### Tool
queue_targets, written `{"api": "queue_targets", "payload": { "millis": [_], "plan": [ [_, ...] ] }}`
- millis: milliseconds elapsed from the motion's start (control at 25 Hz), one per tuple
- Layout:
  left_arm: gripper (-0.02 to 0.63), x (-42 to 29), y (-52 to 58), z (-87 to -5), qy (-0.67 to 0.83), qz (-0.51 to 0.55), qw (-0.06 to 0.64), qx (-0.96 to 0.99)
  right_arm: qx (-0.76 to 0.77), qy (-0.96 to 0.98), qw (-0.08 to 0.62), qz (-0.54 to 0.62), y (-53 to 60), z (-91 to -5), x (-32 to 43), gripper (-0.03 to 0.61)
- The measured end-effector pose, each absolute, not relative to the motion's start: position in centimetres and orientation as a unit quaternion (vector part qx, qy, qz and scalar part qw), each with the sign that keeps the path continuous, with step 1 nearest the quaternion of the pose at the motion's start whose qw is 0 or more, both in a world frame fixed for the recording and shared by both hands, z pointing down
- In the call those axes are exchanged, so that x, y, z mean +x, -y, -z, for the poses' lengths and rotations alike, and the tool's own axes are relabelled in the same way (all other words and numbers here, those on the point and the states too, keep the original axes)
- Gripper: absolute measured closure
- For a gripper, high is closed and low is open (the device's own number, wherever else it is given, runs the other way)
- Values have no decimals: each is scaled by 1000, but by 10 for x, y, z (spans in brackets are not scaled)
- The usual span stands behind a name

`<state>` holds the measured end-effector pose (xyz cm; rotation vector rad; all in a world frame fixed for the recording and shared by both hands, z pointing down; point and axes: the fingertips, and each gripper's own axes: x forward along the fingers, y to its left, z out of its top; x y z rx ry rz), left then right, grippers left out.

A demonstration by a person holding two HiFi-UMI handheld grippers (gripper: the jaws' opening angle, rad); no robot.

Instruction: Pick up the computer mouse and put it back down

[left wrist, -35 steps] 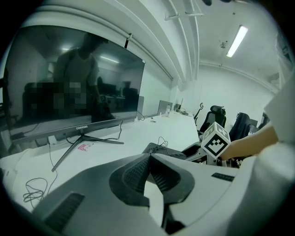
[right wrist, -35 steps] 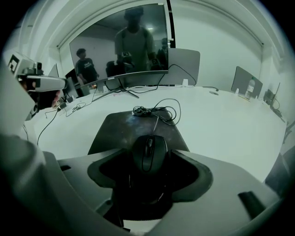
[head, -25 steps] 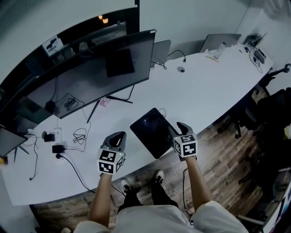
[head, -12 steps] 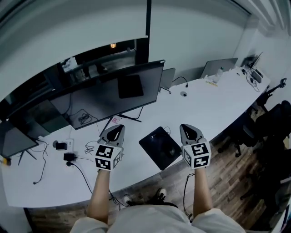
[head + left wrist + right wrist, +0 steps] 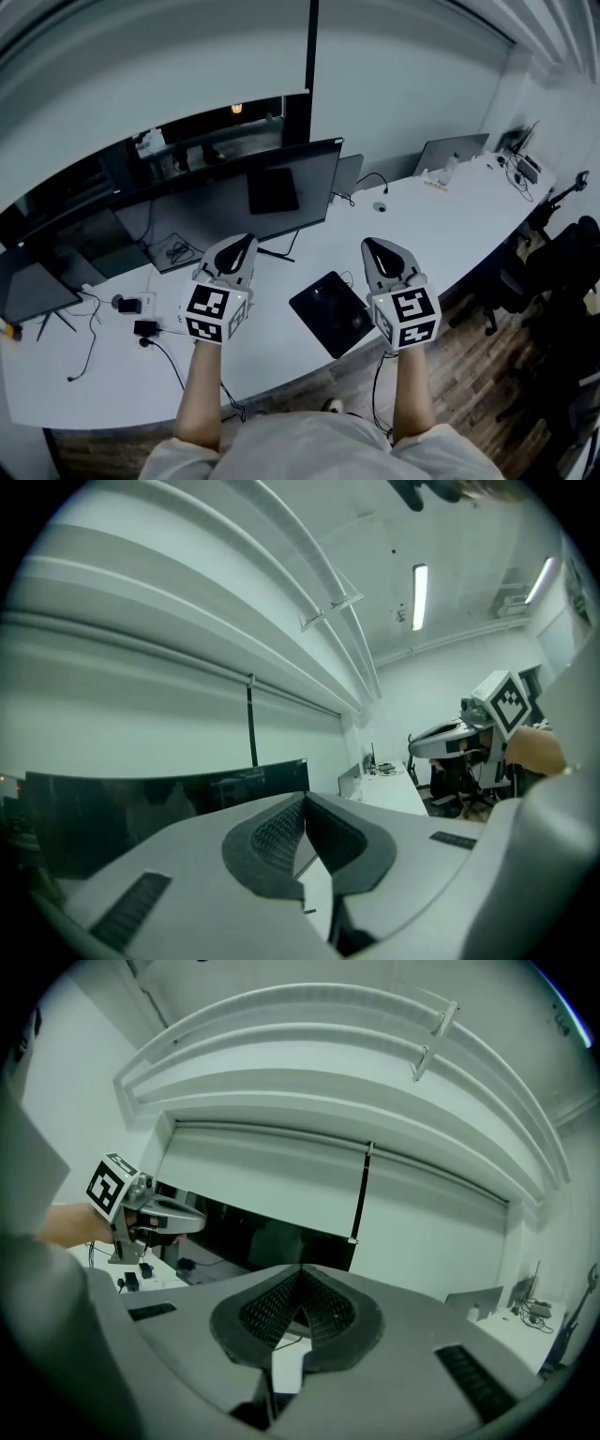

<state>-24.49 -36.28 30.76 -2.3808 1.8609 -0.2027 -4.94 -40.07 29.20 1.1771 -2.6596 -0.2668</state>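
Both grippers hang level in the air above the white desk (image 5: pixel 422 225), holding nothing. In the left gripper view the left gripper (image 5: pixel 305 799) has its ribbed pads meeting at the tip, so it is shut and empty; in the head view the left gripper (image 5: pixel 242 242) sits left of centre. The right gripper (image 5: pixel 302 1269) is shut too, with nothing between its pads, and stands at the right gripper (image 5: pixel 372 246) spot, right of centre. Between and below them lies a black mouse pad (image 5: pixel 333 312). I cannot make out a mouse on it.
A wide dark monitor (image 5: pixel 234 202) stands behind the pad. Cables and power adapters (image 5: pixel 141 314) lie at the desk's left. A small round object (image 5: pixel 380 207) and a laptop (image 5: pixel 450 150) sit farther back right. Office chairs (image 5: pixel 562 262) crowd the right side.
Both grippers have risen well up from the desk beside the pad and now point level. The head view has tilted up, showing more wall.
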Motion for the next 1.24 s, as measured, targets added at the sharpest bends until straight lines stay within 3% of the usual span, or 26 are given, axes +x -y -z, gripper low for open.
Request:
{"api": "queue_targets", "payload": {
  "millis": [560,1240],
  "plan": [
    [595,-231,367,-275,-602,68,100,-789,392,904,114,131,407,-269,-66,566],
    [597,-225,369,-287,-596,82,88,-794,403,900,124,112,416,-283,-54,566]
  ]
}}
